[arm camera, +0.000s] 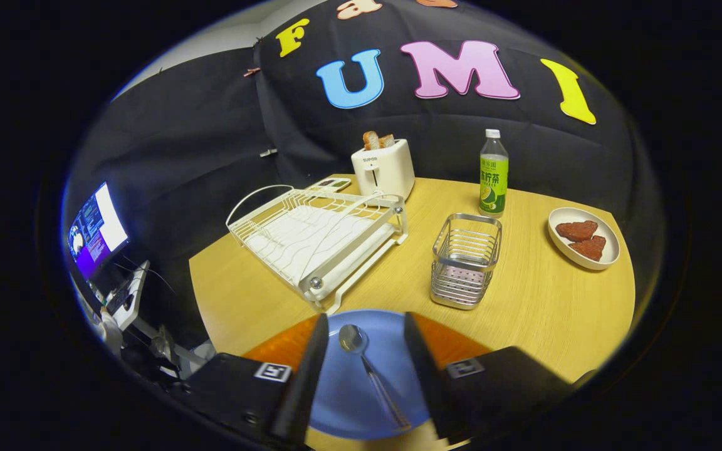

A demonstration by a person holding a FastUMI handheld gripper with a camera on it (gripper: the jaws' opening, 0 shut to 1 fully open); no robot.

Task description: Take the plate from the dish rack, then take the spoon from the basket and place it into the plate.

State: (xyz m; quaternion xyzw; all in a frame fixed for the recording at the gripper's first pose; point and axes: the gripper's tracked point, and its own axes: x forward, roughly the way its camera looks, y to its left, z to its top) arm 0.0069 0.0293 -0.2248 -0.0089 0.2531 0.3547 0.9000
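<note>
The spoon (370, 369) lies in the blue plate (348, 401), bowl end pointing away toward the rack, handle running back toward the camera. The plate sits flat on the wooden table (524, 300), at its near edge. The gripper (364, 351) hangs above the plate with its two black fingers (311, 369) spread wide, one to each side of the spoon; neither finger touches spoon or plate, so the claw is open and holds nothing. It is angled forward and downward, looking over the plate toward the far side of the table.

Just beyond the fingers on the left stands the white dish rack (317, 235), with no dishes in it. To its right, near the plate's far rim, is the metal wire basket (465, 260). Farther back is a white toaster (383, 169) with bread slices in its slots, and a green-labelled bottle (493, 175) stands behind the basket. A white bowl (583, 238) with two reddish-brown pieces of food sits well apart on the right. A lit monitor (94, 228) stands off the table to the left.
</note>
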